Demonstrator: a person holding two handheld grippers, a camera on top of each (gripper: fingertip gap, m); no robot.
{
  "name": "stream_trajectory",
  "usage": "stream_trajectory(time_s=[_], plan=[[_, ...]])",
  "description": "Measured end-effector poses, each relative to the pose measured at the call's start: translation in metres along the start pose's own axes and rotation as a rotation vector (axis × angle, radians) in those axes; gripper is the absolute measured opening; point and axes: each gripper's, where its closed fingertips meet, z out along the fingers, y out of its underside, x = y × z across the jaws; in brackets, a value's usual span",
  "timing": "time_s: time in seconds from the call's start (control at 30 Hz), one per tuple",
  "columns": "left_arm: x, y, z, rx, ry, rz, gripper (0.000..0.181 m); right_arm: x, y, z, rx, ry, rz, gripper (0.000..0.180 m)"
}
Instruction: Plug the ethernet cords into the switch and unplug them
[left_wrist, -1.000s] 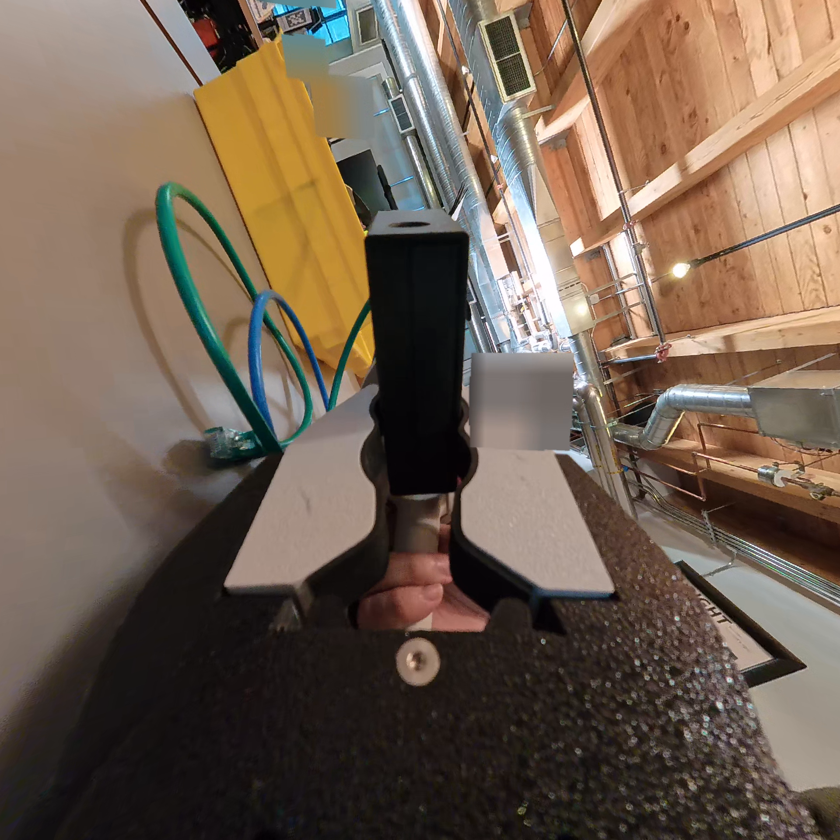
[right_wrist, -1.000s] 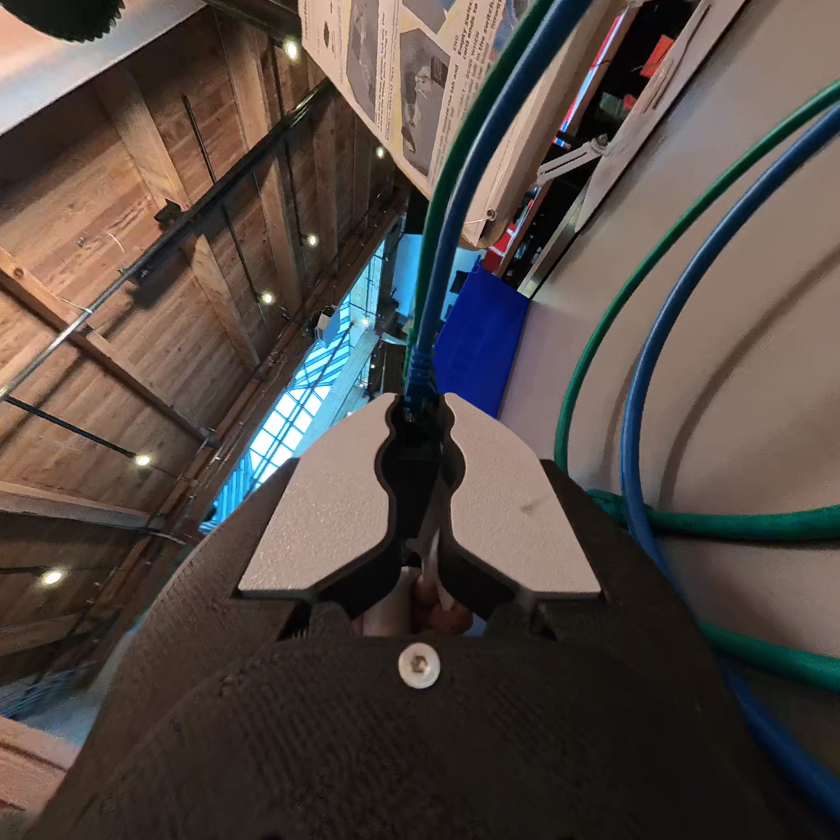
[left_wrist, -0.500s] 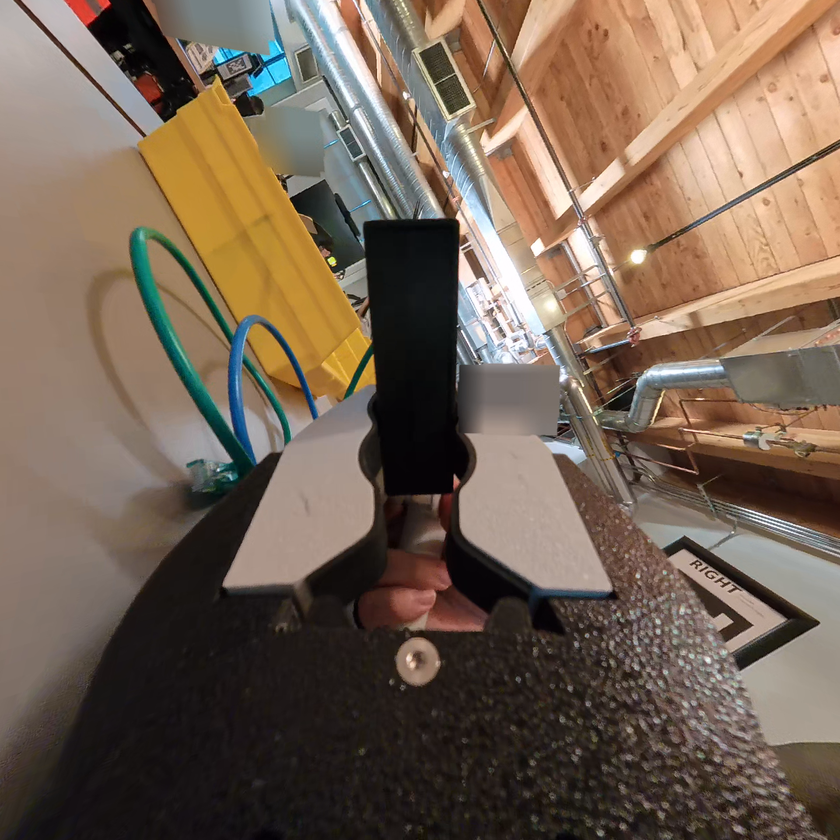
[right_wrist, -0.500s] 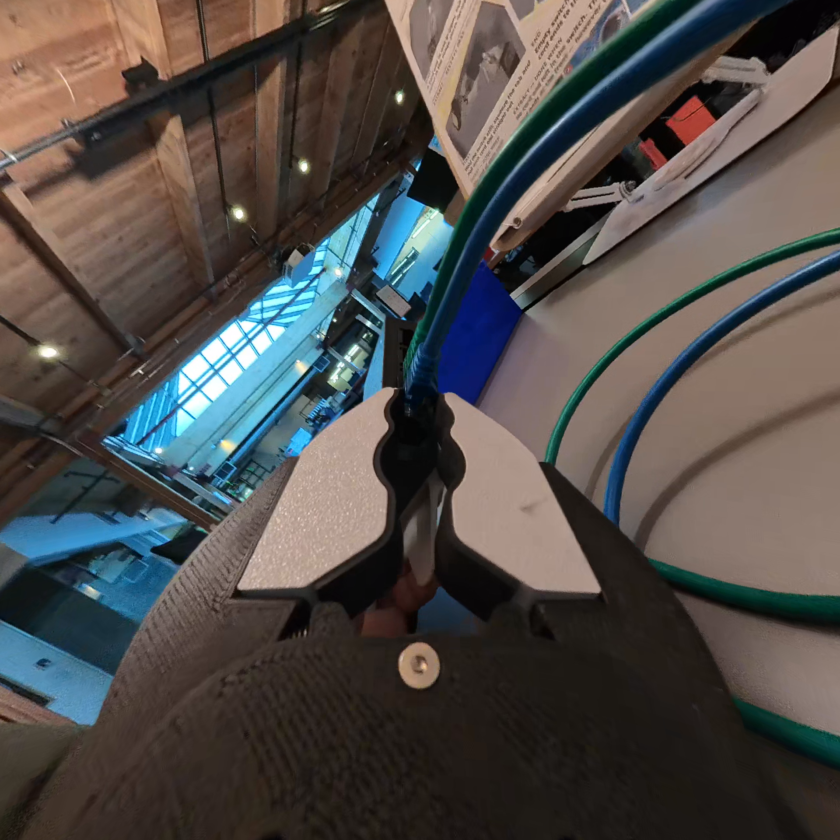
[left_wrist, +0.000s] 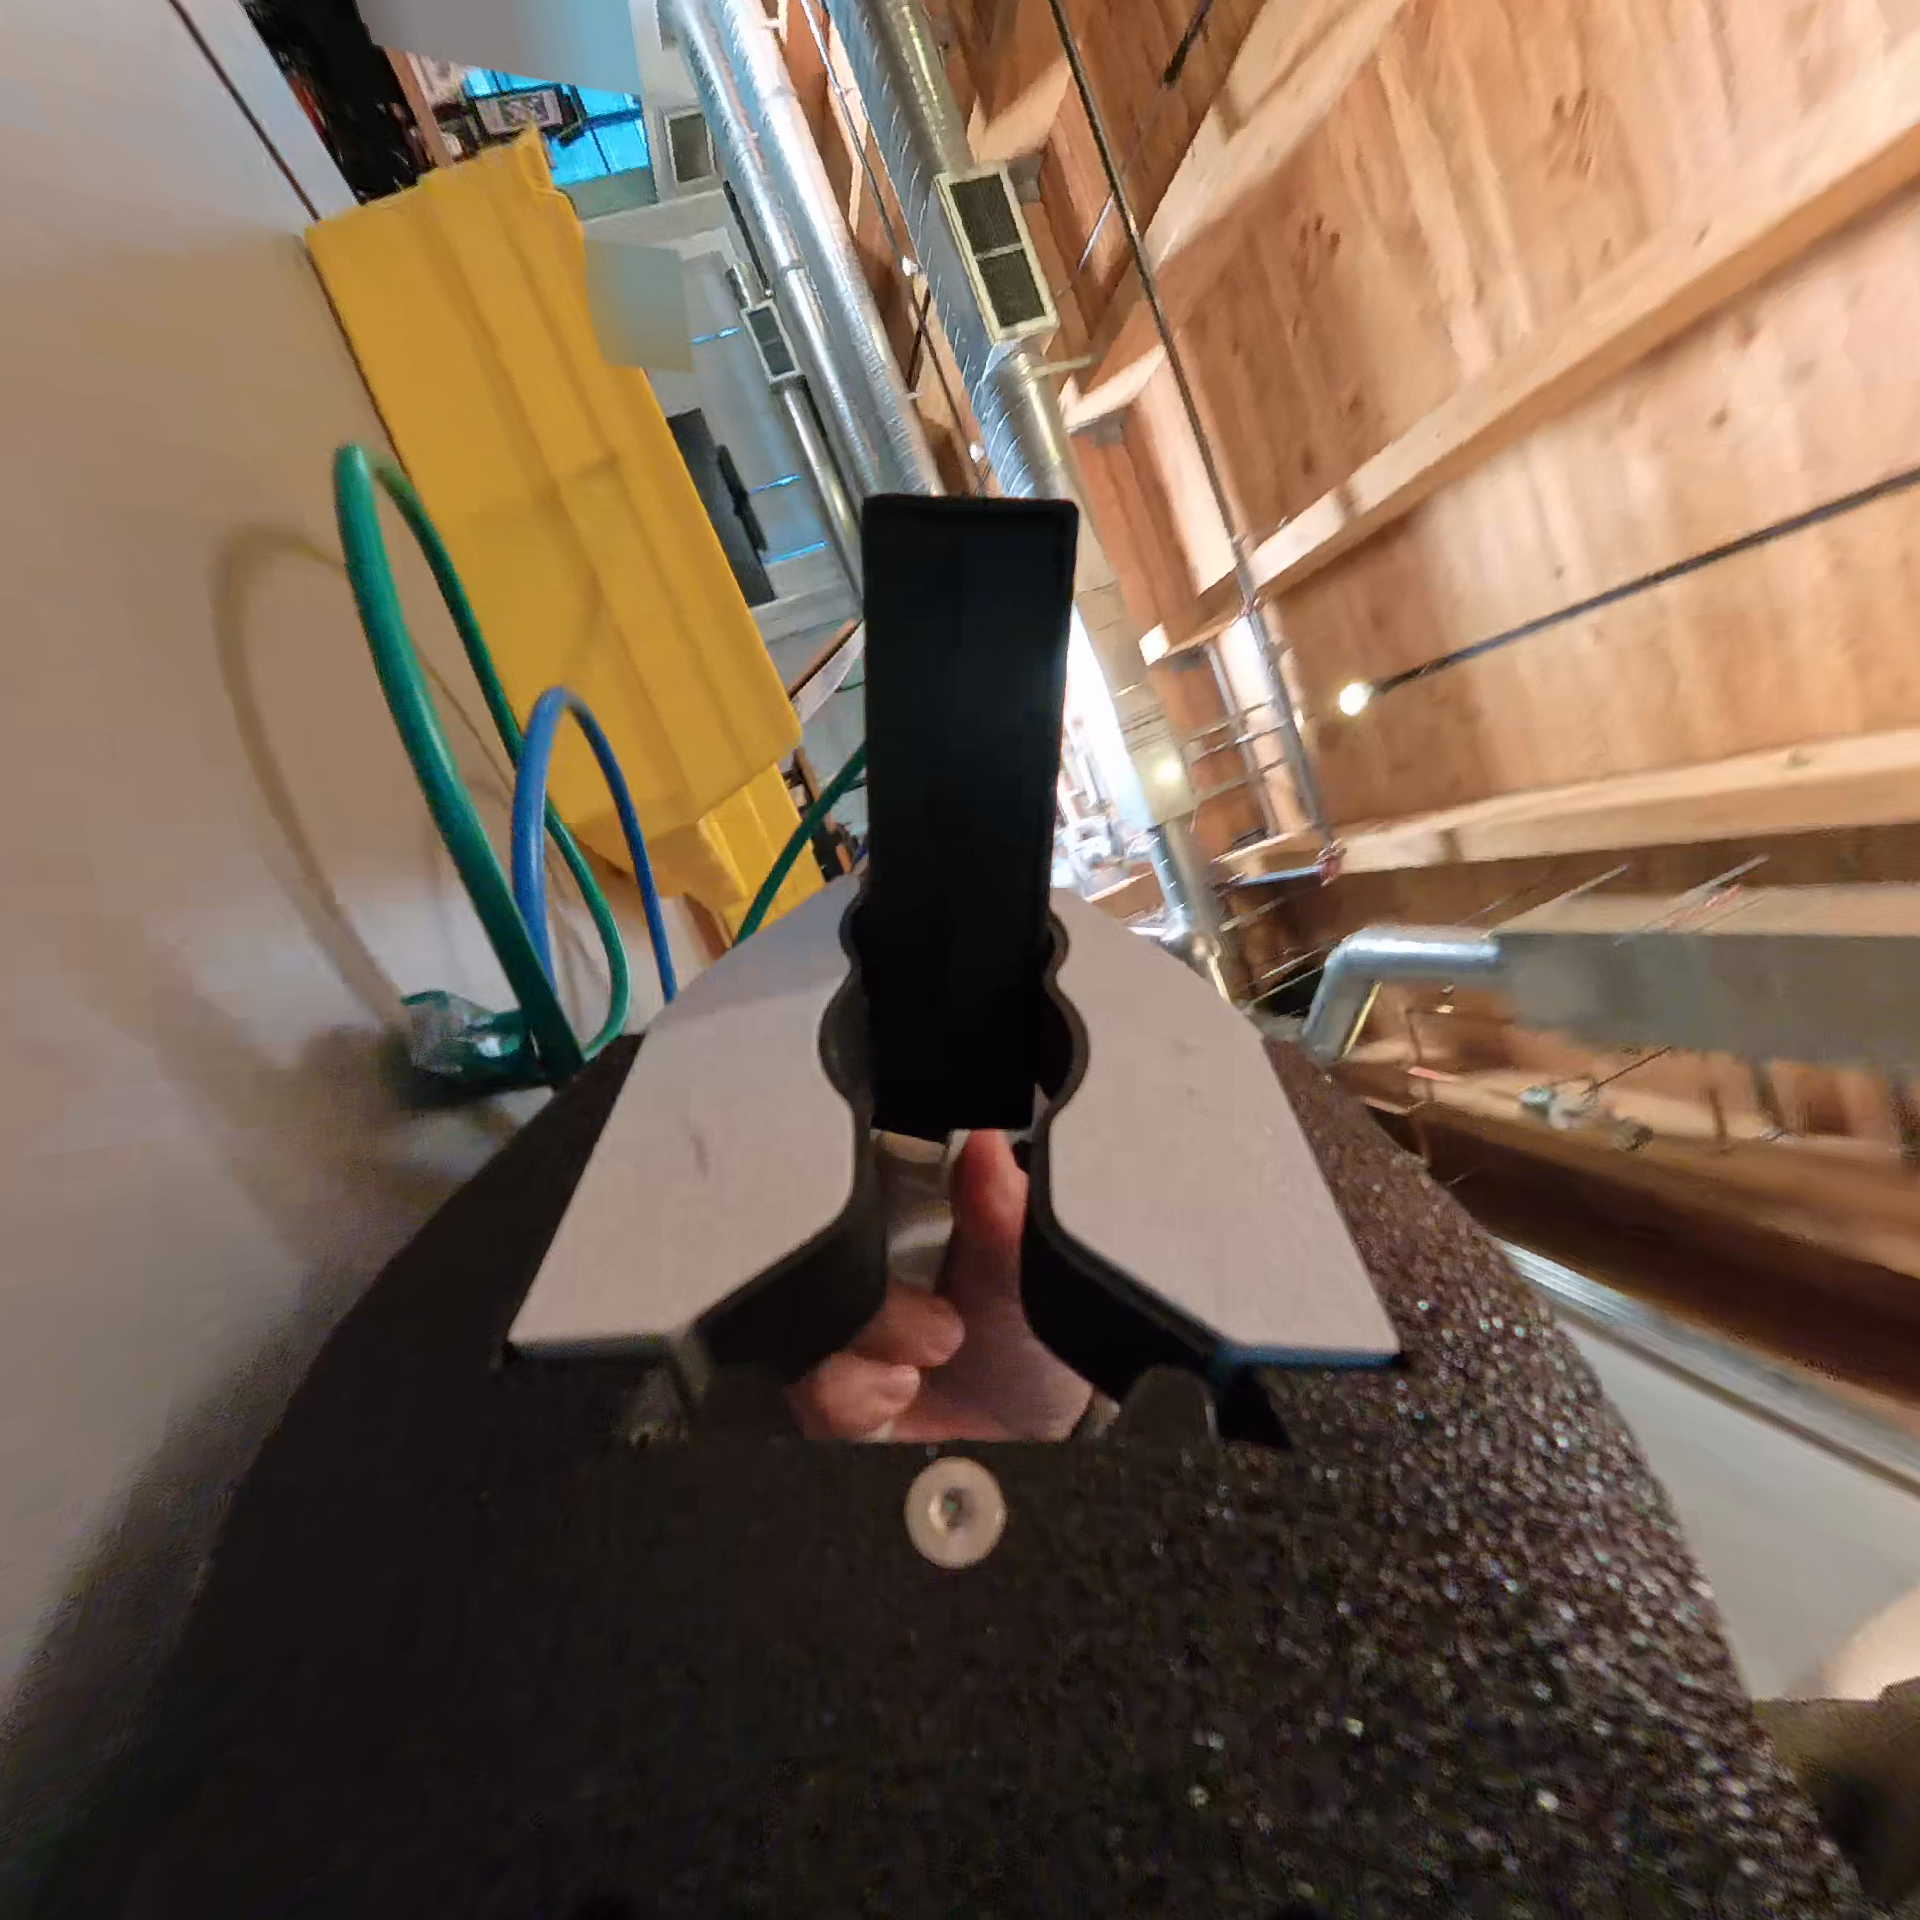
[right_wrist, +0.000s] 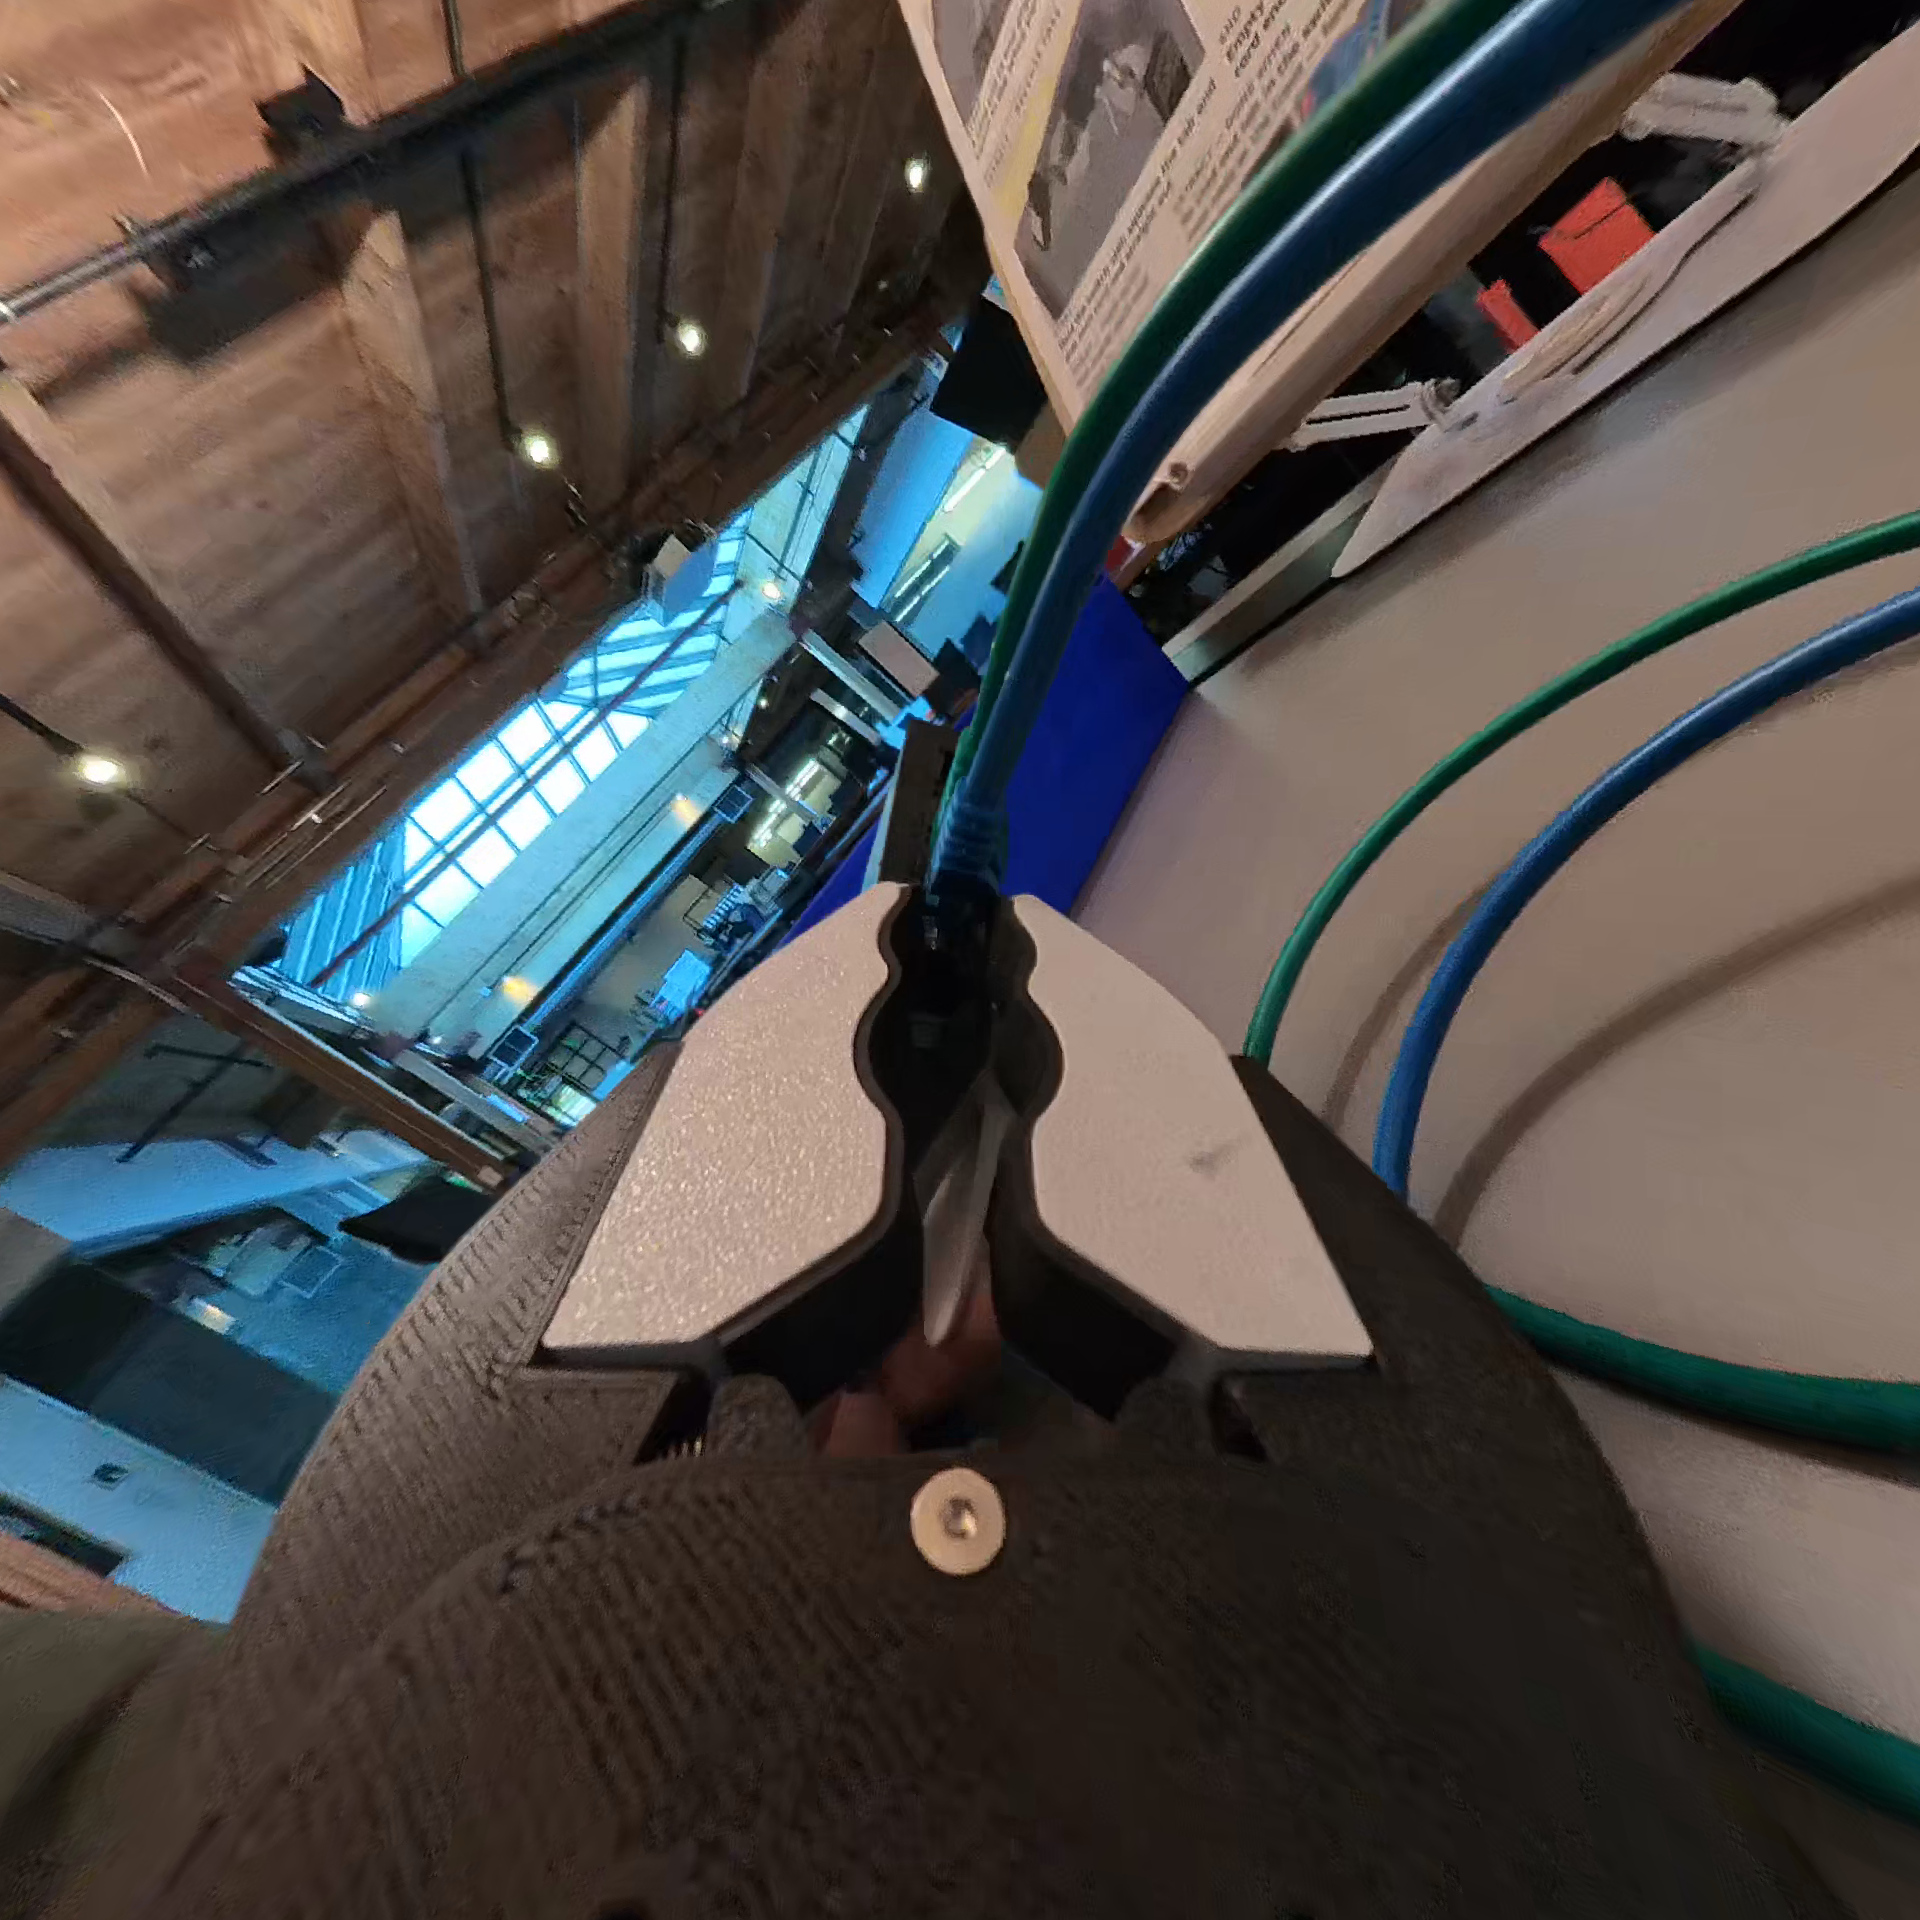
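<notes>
On the pale grey table (left_wrist: 156, 727), the green ethernet cord (left_wrist: 416, 707) lies looped, its clear plug loose and unplugged. The left claw (left_wrist: 961, 1039) clamps the black rectangular switch box (left_wrist: 966, 810), which over the last second has tipped so its end face no longer shows. The right claw (right_wrist: 961, 997) pinches the plug end of the blue ethernet cord (right_wrist: 1049, 623), swung slightly upward, seemingly lining up for insertion; no port is visible
</notes>
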Motion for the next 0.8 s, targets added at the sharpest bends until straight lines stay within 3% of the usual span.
stream_trajectory(time_s=[0.17, 0.3, 0.5, 0.6, 0.8], plan=[[0.006, 0.002, 0.003, -0.055, -0.040, 0.221, 0.027, -0.006, -0.005, -0.003, 0.019, -0.046, 0.024, 0.015], [0.003, 0.001, 0.001, -0.038, 0.031, -0.038, 0.027, -0.004, -0.002, -0.001, -0.021, -0.006, -0.058, 0.015], [0.008, -0.002, 0.002, 0.004, 0.009, 0.100, 0.027, -0.008, -0.005, 0.000, 0.008, -0.047, -0.016, 0.014], [0.007, -0.003, 0.001, 0.017, 0.017, 0.064, 0.027, -0.007, -0.004, 0.002, 0.038, -0.054, 0.033, 0.014], [0.021, -0.010, -0.001, -0.038, -0.006, 0.321, 0.029, -0.026, -0.002, -0.003, -0.029, -0.125, -0.038, 0.014]])
